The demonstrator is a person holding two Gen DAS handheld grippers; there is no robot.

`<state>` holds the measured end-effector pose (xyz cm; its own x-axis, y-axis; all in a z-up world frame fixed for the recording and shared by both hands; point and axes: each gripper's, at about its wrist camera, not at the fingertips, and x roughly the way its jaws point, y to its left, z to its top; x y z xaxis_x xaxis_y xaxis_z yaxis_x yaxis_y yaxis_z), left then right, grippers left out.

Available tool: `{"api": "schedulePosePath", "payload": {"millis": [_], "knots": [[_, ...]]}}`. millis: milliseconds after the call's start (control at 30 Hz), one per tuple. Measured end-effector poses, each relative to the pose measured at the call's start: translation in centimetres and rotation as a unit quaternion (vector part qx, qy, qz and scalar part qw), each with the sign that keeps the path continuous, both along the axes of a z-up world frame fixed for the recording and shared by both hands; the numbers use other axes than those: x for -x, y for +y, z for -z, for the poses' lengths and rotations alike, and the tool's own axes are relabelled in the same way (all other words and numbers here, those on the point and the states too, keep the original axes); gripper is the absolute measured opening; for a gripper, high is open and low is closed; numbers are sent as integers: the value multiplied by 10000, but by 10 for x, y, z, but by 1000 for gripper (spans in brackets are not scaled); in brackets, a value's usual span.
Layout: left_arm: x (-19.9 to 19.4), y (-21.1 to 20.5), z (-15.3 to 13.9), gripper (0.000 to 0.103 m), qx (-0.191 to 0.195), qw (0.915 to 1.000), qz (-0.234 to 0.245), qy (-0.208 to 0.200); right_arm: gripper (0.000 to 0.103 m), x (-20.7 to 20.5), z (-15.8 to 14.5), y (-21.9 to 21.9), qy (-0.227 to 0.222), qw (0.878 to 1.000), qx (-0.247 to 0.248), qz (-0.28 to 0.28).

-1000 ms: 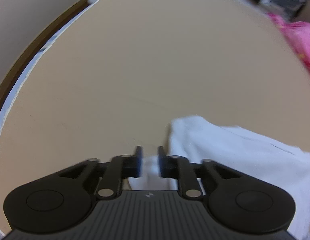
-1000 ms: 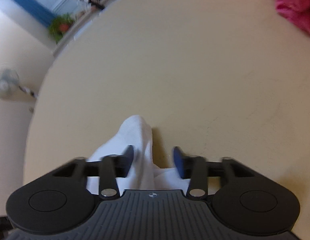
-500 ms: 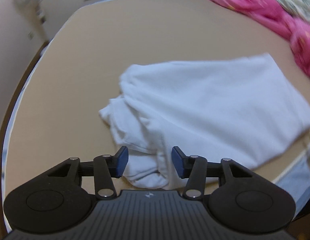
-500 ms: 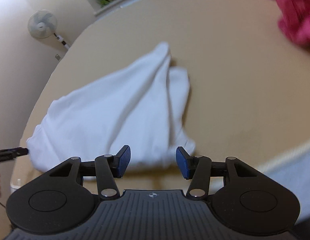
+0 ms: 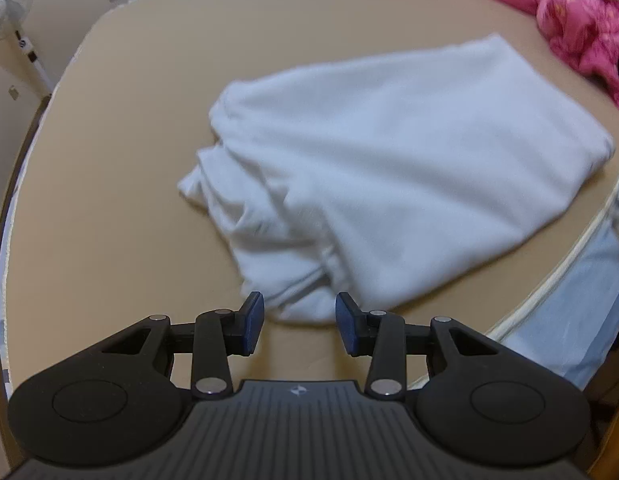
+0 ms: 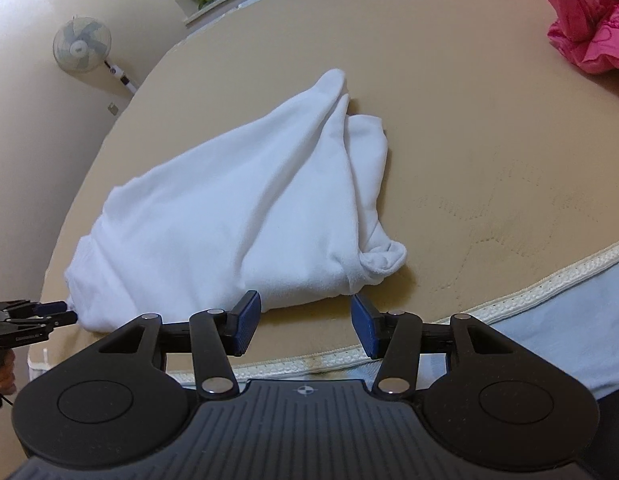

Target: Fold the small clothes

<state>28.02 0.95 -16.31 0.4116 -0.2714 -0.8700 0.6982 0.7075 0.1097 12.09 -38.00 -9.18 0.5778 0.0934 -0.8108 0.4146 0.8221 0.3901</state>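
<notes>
Ahead of both grippers, a white garment [image 5: 389, 168] lies roughly folded on a tan mattress [image 6: 469, 100], its bunched sleeve end nearest the right gripper [image 6: 305, 326]. That gripper hovers just short of the cloth, jaws partly apart and empty. The left gripper [image 5: 299, 324] also hangs just short of the rumpled near edge, jaws closing with nothing between them. A pink blanket [image 5: 581, 20] sits far beyond. One fold looks done but untidy; next, each gripper likely needs to reach forward, pinch a loose edge, and tuck or fold again.
</notes>
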Motion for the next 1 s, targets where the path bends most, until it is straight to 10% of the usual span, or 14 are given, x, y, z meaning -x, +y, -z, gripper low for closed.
{"api": "schedulePosePath", "payload": {"millis": [633, 667, 700, 1000], "knots": [[1, -26, 2, 26, 150, 9967, 792, 77, 52, -25, 8, 8, 99, 9904, 1334, -360], [-1, -26, 2, 27, 165, 9966, 805, 97, 44, -28, 11, 4, 74, 9919, 1211, -380], [-2, -26, 4, 27, 156, 9964, 828, 108, 7, -32, 13, 2, 100, 9931, 1058, -497], [-17, -34, 16, 31, 244, 9942, 999, 328, 8, -31, 21, -4, 468, 9906, 1232, -373]]}}
